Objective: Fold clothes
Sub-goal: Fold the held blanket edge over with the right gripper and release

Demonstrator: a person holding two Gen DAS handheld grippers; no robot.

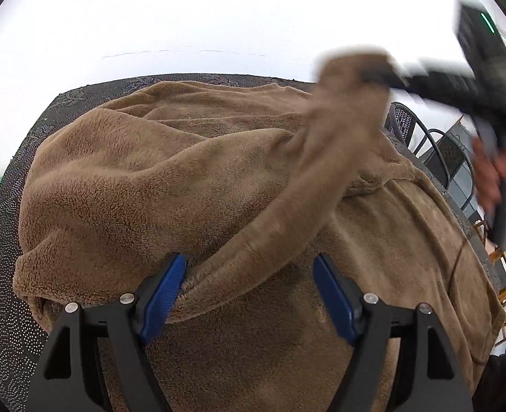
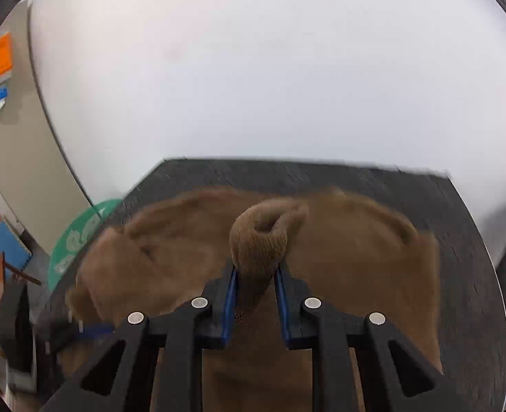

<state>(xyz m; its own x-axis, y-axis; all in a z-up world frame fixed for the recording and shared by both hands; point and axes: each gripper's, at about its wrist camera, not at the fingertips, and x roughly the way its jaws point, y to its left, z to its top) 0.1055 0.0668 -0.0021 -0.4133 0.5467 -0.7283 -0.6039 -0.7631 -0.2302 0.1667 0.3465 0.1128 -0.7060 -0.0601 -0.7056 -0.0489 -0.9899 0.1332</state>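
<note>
Now the right gripper (image 2: 255, 271) has its jaws nearly closed on the cuff of a sleeve (image 2: 258, 237) of the brown fleece garment (image 1: 143, 178), which lies spread over the dark dotted surface (image 1: 9, 226). In the left wrist view that sleeve runs as a long band from lower centre up to the upper right, where the right gripper lifts it. The left gripper (image 1: 249, 292) stands wide open, holding nothing; the sleeve's root lies between its jaws, against the left pad.

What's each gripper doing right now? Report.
Left gripper: open, over the brown fleece garment, gripping nothing.
Right gripper: shut on the garment's sleeve, lifted.
</note>
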